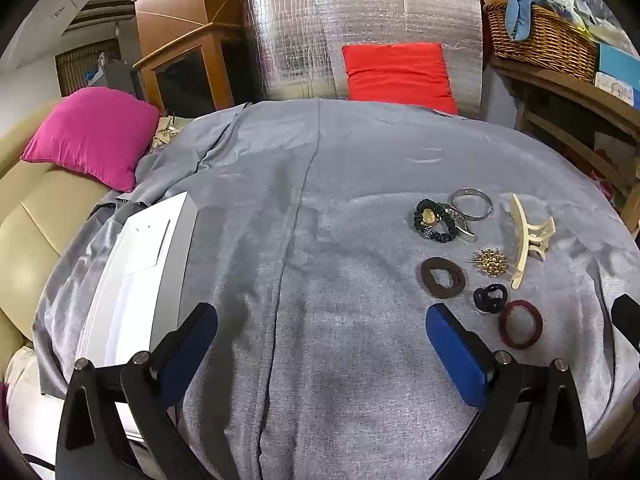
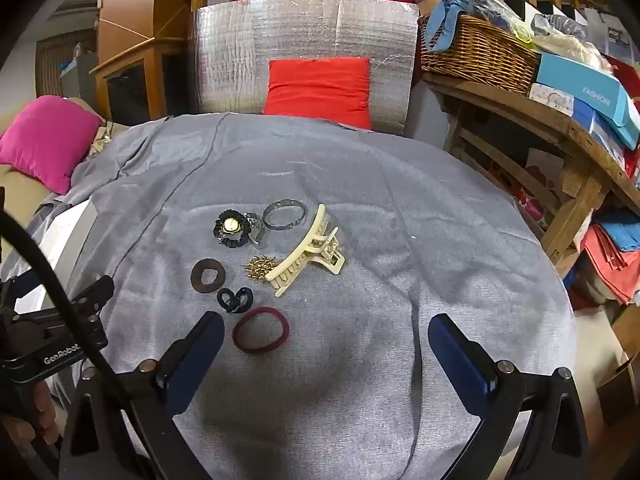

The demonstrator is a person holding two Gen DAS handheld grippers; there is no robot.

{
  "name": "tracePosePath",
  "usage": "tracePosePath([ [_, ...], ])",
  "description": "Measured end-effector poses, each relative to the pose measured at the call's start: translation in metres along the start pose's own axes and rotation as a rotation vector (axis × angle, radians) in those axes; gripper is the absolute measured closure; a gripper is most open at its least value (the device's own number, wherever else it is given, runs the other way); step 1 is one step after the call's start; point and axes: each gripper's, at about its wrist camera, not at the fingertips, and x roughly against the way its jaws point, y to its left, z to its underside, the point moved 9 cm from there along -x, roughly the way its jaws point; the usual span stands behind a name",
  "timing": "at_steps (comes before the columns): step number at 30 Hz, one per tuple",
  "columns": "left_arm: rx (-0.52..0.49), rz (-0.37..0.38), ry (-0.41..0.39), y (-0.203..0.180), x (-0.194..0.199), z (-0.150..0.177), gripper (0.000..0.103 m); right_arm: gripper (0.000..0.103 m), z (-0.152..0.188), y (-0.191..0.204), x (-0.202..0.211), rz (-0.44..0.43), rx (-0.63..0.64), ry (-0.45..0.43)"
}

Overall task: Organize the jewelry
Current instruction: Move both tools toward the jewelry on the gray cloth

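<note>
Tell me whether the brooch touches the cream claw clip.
Cannot tell. The right wrist view has the brooch meeting the clip; the left shows a thin gap.

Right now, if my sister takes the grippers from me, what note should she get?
Left gripper: open, holds nothing, over the grey cloth.
Right gripper: open, holds nothing.
White box lies on the left of the cloth.
All pieces lie loose in one cluster: maroon hair tie nearest the right fingers, dark blue small clip, brown hair tie, gold brooch, cream claw clip, silver bangle, black scrunchie.
Done: nothing sorted, it seems.
Left: every piece.
</note>
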Motion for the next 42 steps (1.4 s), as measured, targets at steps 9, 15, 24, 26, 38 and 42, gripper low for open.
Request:
tracePosePath([
  [9,0.010,-0.013,-0.002,0.006,0.000,-0.002,0.000,0.000,0.003,0.013,-0.001,-0.024,0.018,0.009],
  [15,0.027,-0.032,0.000,0.017,-0.002,-0.002,0.000,0.000,0.006,0.021,-0.005,-0.026,0.052,0.036],
  [24,0.037,-0.042,0.011,0.024,-0.006,0.000,0.000,0.000,0.005,0.029,-0.009,-0.032,0.067,0.019],
  [26,0.033,-0.033,0.032,0.022,-0.010,0.002,0.000,0.000,0.006,0.029,-0.010,-0.026,0.075,0.023],
  [38,0.064,0.055,0.174,0.006,-0.032,0.019,0.000,0.000,0.000,-0.030,-0.019,-0.024,-0.086,0.036],
  [42,0.089,0.138,0.048,0.000,-0.011,0.003,0.000,0.000,-0.009,-0.038,-0.027,-0.071,-0.122,0.048],
])
